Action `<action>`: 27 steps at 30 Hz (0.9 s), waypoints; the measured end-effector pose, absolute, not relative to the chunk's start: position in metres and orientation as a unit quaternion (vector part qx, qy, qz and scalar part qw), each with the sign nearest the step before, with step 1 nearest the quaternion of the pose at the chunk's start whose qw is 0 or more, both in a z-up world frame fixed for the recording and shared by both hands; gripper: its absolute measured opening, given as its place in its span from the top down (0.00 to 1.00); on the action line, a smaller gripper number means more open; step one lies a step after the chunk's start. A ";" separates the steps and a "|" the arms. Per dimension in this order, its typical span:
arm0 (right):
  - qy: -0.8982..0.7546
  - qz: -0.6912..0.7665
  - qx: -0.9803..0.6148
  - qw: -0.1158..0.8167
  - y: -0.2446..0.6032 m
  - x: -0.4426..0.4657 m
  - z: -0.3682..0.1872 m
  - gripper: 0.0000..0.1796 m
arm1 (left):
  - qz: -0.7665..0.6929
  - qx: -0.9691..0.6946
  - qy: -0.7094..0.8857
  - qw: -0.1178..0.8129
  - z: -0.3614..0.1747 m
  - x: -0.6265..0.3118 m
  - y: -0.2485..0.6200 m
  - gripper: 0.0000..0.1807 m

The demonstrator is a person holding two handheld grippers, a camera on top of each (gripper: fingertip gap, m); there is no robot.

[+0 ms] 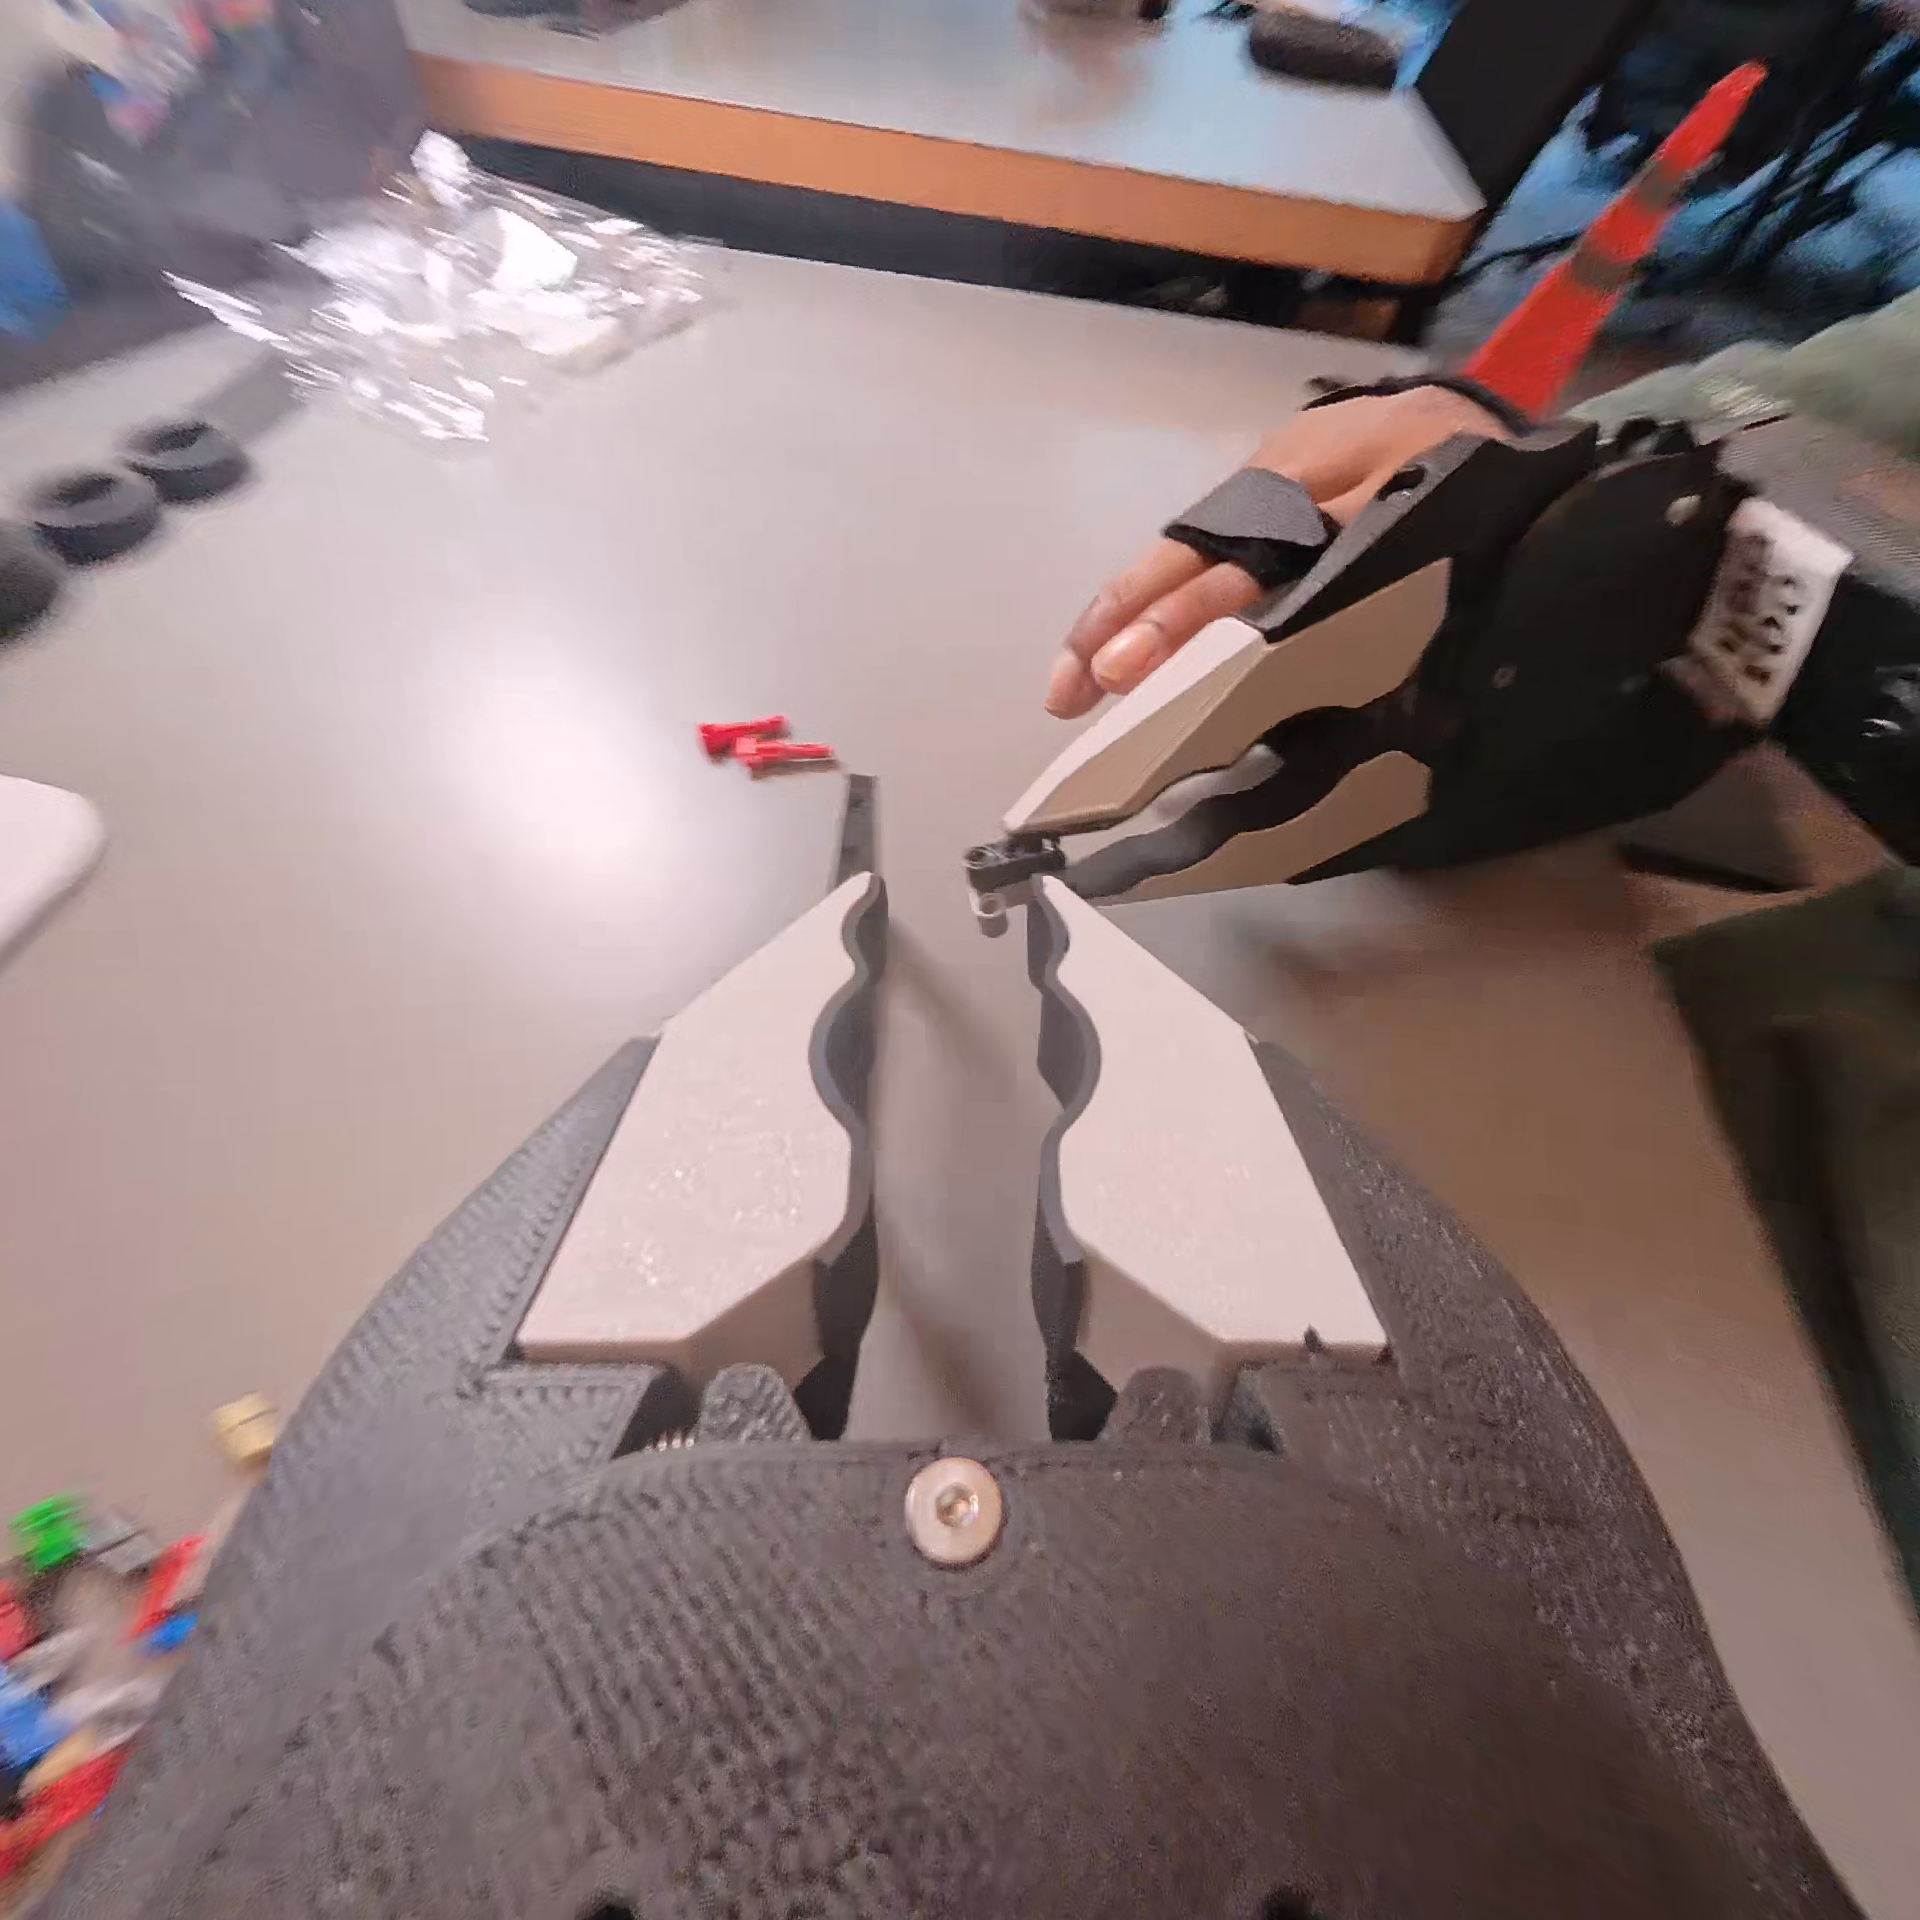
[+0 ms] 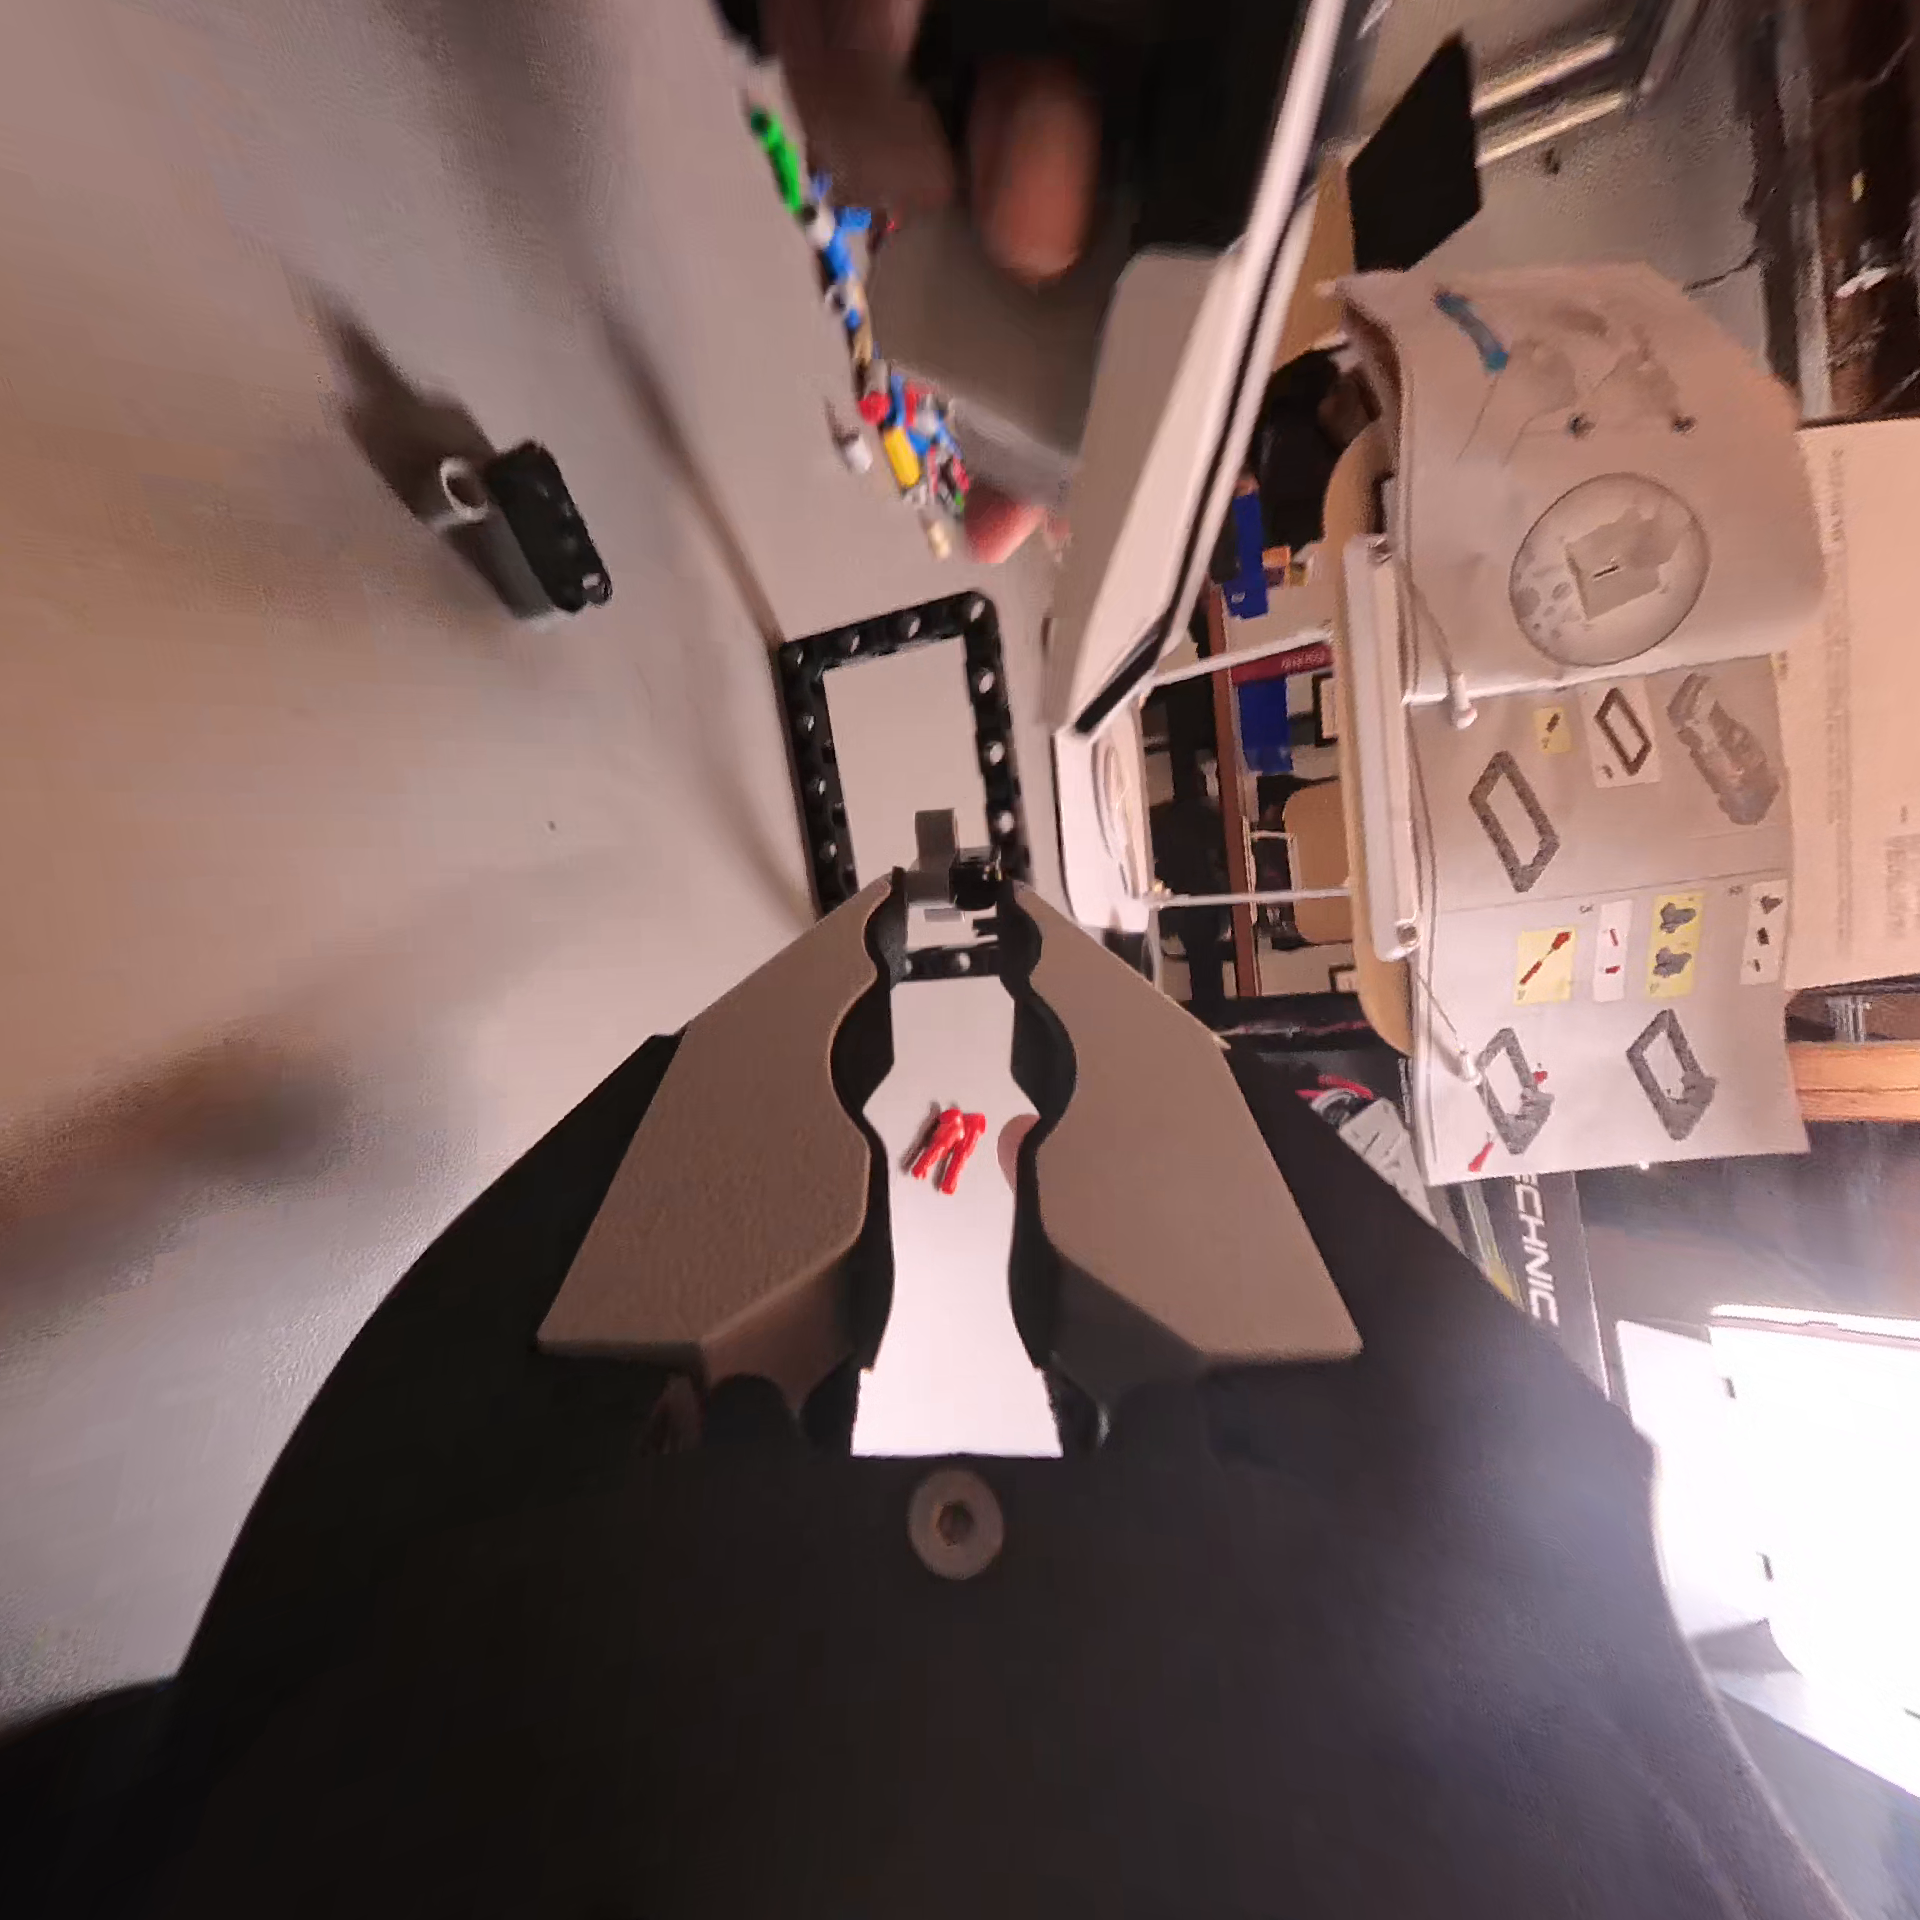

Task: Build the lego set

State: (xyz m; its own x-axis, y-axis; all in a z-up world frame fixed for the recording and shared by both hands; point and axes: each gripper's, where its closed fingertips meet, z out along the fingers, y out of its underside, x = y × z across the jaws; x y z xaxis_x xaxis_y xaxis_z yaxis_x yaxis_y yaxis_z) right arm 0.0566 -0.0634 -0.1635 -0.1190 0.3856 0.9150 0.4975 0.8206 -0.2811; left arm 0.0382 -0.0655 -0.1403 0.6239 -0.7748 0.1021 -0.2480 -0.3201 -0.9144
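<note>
My right gripper [image 2: 951, 899] is shut on a small black and grey lego piece [image 2: 940, 862]. In the left wrist view the right gripper [image 1: 1039, 844] reaches in from the right, and the piece [image 1: 1013, 860] hangs just past my left gripper's right fingertip. My left gripper [image 1: 956, 891] is open and empty, low over the table. A black rectangular frame [image 2: 904, 634] lies on the table right behind the held piece. A thin black strip [image 1: 860, 821] shows just beyond my left fingertip. Several red pins [image 1: 764, 743] lie on the table; they also show between my right fingers [image 2: 945, 1143].
A pile of coloured pieces [image 1: 62, 1662] lies at the near left. Black tyres [image 1: 94, 514] and clear plastic bags [image 1: 468, 301] lie farther left. A black block with a grey part [image 2: 530, 530] sits apart. An open instruction booklet [image 2: 1600, 831] stands beyond the table edge.
</note>
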 end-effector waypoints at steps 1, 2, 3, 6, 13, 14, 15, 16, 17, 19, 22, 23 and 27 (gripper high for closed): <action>-0.751 -0.061 -0.300 0.585 -0.059 0.055 -0.171 0.92 | -0.235 -0.768 0.339 0.490 -0.139 0.030 -0.061 0.84; -0.755 -0.076 -0.305 0.576 -0.054 0.054 -0.178 0.92 | -0.194 -0.772 0.343 0.499 -0.139 0.021 -0.056 0.83; -0.756 -0.089 -0.306 0.572 -0.051 0.052 -0.183 0.92 | -0.161 -0.777 0.347 0.500 -0.140 0.014 -0.052 0.81; -0.754 -0.119 -0.307 0.568 -0.044 0.045 -0.190 0.92 | -0.135 -0.801 0.358 0.461 -0.158 0.008 -0.050 0.76; -0.747 -0.161 -0.315 0.563 -0.036 0.043 -0.197 0.92 | -0.128 -0.821 0.374 0.412 -0.190 0.011 -0.042 0.80; -0.745 -0.167 -0.313 0.566 -0.035 0.043 -0.196 0.92 | -0.122 -0.822 0.376 0.410 -0.193 0.011 -0.042 0.84; -0.744 -0.168 -0.311 0.567 -0.034 0.043 -0.196 0.92 | -0.115 -0.822 0.379 0.410 -0.194 0.010 -0.041 0.87; -0.743 -0.168 -0.309 0.569 -0.035 0.042 -0.195 0.92 | -0.109 -0.821 0.383 0.410 -0.196 0.010 -0.041 0.90; -0.744 -0.168 -0.304 0.571 -0.035 0.042 -0.195 0.92 | -0.103 -0.820 0.386 0.410 -0.197 0.010 -0.041 0.92; -0.744 -0.168 -0.295 0.575 -0.035 0.041 -0.195 0.92 | -0.098 -0.818 0.392 0.410 -0.199 0.010 -0.041 0.97; -0.744 -0.168 -0.295 0.576 -0.031 0.041 -0.195 0.92 | -0.101 -0.816 0.394 0.410 -0.199 0.013 -0.042 1.00; -0.743 -0.166 -0.296 0.576 -0.031 0.041 -0.195 0.92 | -0.099 -0.816 0.396 0.409 -0.200 0.013 -0.043 1.00; -0.743 -0.159 -0.296 0.578 -0.029 0.039 -0.195 0.92 | -0.098 -0.815 0.402 0.406 -0.200 0.015 -0.044 1.00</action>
State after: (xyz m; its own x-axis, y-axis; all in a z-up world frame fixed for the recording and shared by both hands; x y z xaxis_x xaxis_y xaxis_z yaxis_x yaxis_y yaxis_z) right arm 0.0392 -0.0294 -0.1947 -0.1558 0.2572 0.9537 0.6244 0.7738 -0.1067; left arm 0.0146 -0.0439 -0.2002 0.6581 -0.7346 -0.1654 -0.5748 -0.3481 -0.7406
